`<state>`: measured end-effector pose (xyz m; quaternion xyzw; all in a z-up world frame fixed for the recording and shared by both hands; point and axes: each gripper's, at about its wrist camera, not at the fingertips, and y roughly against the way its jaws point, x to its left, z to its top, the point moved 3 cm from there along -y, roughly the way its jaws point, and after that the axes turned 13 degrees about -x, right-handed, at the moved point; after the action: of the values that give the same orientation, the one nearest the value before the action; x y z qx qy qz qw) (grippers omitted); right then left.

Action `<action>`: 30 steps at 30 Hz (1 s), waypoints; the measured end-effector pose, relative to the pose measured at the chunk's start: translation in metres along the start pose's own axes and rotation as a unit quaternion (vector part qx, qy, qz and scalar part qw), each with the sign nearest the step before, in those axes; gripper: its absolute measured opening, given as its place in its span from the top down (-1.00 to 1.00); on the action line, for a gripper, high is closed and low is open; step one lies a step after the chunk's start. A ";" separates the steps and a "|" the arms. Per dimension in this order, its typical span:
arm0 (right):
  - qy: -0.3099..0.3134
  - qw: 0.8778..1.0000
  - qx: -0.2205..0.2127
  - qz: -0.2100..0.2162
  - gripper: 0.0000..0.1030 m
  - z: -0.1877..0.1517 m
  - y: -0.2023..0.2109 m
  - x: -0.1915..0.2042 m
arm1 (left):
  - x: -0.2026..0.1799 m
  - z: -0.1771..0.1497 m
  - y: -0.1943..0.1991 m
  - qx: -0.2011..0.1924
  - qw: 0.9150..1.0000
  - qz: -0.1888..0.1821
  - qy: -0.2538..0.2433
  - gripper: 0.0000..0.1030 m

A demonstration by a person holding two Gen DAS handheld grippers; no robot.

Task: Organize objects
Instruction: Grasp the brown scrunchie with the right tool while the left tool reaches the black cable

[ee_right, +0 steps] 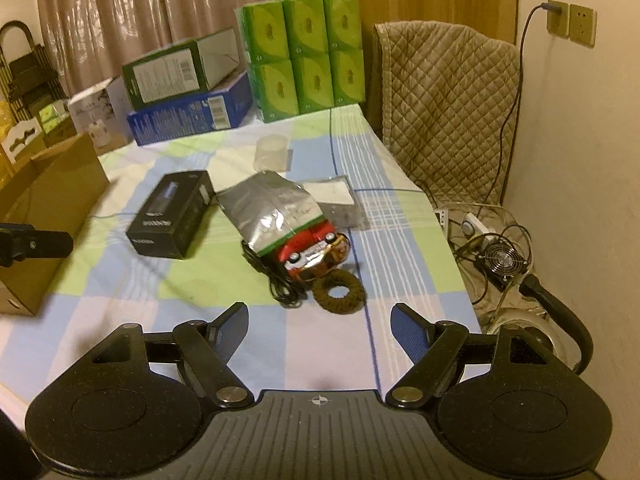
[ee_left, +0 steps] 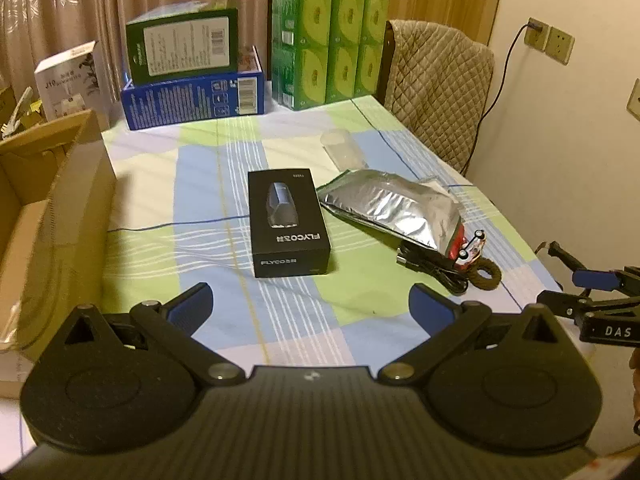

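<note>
We count two grippers, both held above the near edge of the table with nothing between their blue pads: the left gripper stands with its jaws spread wide, and the right gripper has its jaws well apart too. On the checked cloth, toward the middle of the table, we see one black box lying flat, and just beside it, toward the right edge, one silver foil pouch. At the pouch's near end there is a small cluster: one red toy car partly under the pouch, one black cable bundled beside it, and one brown woven ring touching the car's front. Behind the pouch lies one clear plastic bag, and farther back one clear cup stands alone. Along the far edge we count one blue box with one green box stacked on it, one white box at the far left corner, and six green tissue packs wrapped as one block, three across and two high. One open cardboard box sits against the left edge. One quilted chair stands off the right edge.
</note>
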<state>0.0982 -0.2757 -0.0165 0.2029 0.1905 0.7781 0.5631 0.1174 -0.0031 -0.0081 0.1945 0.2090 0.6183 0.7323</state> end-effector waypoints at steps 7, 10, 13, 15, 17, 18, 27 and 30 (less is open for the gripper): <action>0.014 1.000 0.015 0.001 -0.42 -0.008 -0.035 -0.009 | -0.009 -0.012 -0.036 0.012 1.000 -0.008 -0.002 -0.99; 0.018 1.000 0.022 0.002 -0.32 -0.010 -0.050 -0.013 | -0.011 -0.017 -0.052 0.015 1.000 -0.009 -0.004 -0.99; 0.020 0.999 0.029 0.004 -0.26 -0.013 -0.065 -0.015 | -0.012 -0.023 -0.065 0.017 1.000 -0.010 -0.001 -0.98; 0.023 0.999 0.030 0.006 -0.24 -0.014 -0.075 -0.016 | -0.013 -0.026 -0.073 0.015 1.000 -0.010 0.000 -0.98; 0.027 0.999 0.030 0.008 -0.21 -0.014 -0.084 -0.016 | -0.013 -0.030 -0.079 0.016 1.000 -0.015 0.005 -0.98; 0.029 0.999 0.030 0.008 -0.18 -0.015 -0.087 -0.016 | -0.014 -0.031 -0.082 0.017 1.000 -0.020 0.006 -0.98; 0.046 0.998 0.042 0.008 0.19 -0.021 -0.112 -0.018 | -0.017 -0.036 -0.093 0.020 0.999 -0.035 -0.010 -0.98; 0.052 0.998 0.043 0.009 0.47 -0.022 -0.114 -0.015 | -0.016 -0.038 -0.096 0.025 0.999 -0.030 -0.017 -0.98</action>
<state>0.1817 -0.2586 -0.0960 0.1877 0.2512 0.7840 0.5357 0.1730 -0.0329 -0.0912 0.2172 0.2179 0.5871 0.7487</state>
